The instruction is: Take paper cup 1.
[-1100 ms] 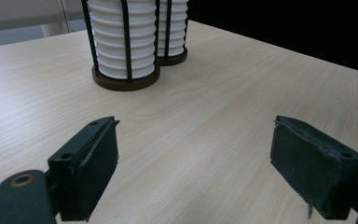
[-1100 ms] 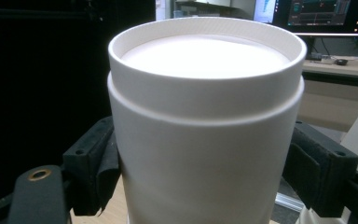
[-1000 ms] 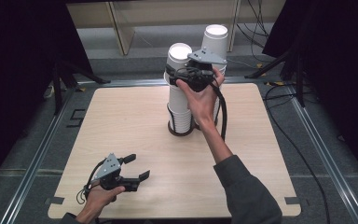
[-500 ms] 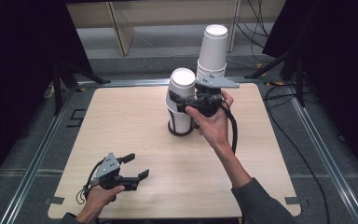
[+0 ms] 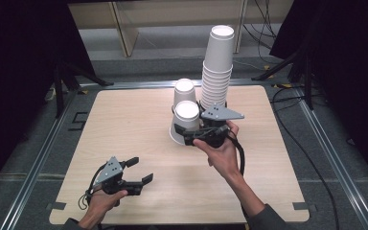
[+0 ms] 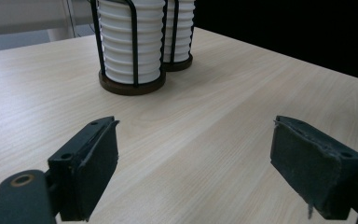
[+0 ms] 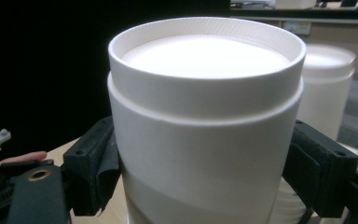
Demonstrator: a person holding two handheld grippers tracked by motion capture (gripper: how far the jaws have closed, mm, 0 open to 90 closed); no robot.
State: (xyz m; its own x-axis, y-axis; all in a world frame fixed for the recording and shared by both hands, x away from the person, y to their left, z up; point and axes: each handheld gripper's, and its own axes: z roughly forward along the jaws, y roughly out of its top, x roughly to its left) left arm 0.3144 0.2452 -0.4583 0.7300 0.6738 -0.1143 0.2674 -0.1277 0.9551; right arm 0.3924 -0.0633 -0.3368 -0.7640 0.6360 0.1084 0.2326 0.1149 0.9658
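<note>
A person is working at a pale wooden desk (image 5: 124,120) with a pair of tongs in each hand. The right tongs (image 5: 191,136) are clamping an upside-down white paper cup (image 5: 187,120) near the middle of the desk; in the right gripper view both black pads are pressing on the sides of the cup (image 7: 205,126), which is sitting on top of other cups. Just behind it, a second short stack of white cups (image 5: 184,88) is standing, and beside that a tall stack of cups (image 5: 217,67) is rising, leaning slightly to the right. In the left gripper view two stacks are sitting in black wire holders (image 6: 131,70) with round dark bases. The left tongs (image 5: 139,172) are hovering low near the front left corner of the desk, well apart from the cups, with their jaws standing apart and nothing between them; the left gripper view is showing bare wood between the pads (image 6: 93,172).
</note>
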